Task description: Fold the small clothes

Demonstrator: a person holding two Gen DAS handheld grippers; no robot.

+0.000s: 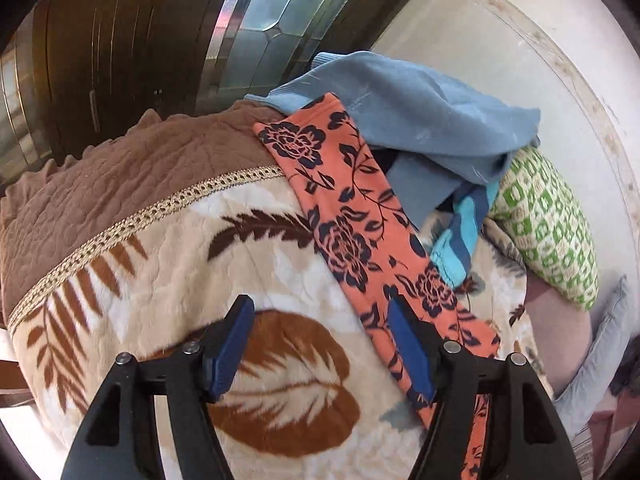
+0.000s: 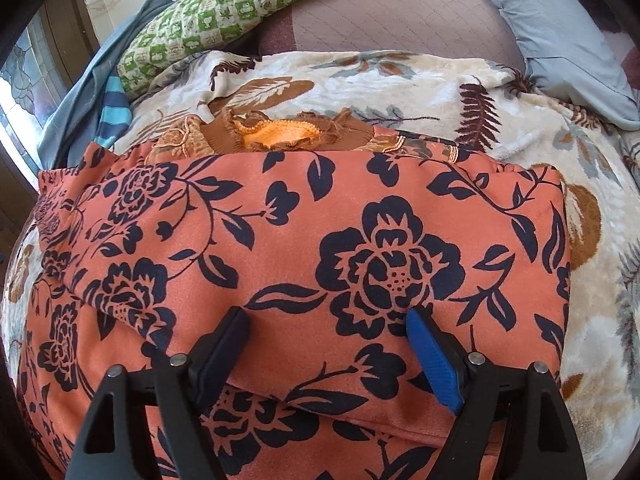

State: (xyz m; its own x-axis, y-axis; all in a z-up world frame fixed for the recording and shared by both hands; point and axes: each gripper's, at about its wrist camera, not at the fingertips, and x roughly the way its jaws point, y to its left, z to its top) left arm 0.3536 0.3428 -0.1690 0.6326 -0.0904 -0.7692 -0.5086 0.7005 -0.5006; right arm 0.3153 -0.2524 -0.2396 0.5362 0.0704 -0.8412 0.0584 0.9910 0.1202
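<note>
One orange garment printed with dark navy roses and leaves [image 2: 304,240] lies folded flat on the cream plush blanket patterned with brown leaves and ferns [image 2: 400,76], which serves here as the landmark. In the left wrist view the same garment [image 1: 344,216] shows as one long narrow strip running across the blanket [image 1: 160,240] from its upper middle toward its lower right.

The left gripper [image 1: 324,320] hangs over the blanket with its two blue-padded jaws standing apart and nothing between them; one pad is over a brown leaf on the blanket, the other over the edge of the orange garment. The right gripper [image 2: 326,316] is above the near part of the orange garment, its two jaws also spread wide with nothing clamped; whether the pads touch the cloth cannot be told.

At the blanket's far edge, just beyond the orange garment, lies one small brown knitted piece with a bright orange lining [image 2: 280,136]. Off the blanket's far corner sits a loose heap: one pale blue garment [image 1: 420,108], and one piece striped in turquoise and dark blue [image 1: 460,224] poking from under it. Beside that heap rests one green-and-cream checked pillow [image 1: 548,224]. Past the blanket on the right lies one pale grey-blue pillow [image 2: 560,28].
</note>
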